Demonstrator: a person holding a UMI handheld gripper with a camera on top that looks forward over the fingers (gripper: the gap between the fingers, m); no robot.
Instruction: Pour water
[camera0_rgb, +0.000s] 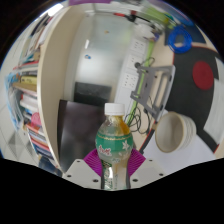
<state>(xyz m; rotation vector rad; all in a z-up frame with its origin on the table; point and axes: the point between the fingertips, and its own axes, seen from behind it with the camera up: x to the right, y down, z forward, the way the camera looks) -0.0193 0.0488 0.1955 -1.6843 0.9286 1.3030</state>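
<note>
Clearly the jaws are clamped on the water bottle (115, 143), its long axis upright between the purple pads (95, 158); the white bowl (172, 131) sits ahead, right, on the tabletop (200, 160).

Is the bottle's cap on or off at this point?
On. The bottle stands upright between the tongs, and its white cap sits on the neck.

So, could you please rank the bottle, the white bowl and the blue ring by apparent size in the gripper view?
1. Bottle, largest, though nearest the camera.
2. White bowl.
3. Blue ring, smallest, farthest away.
</note>
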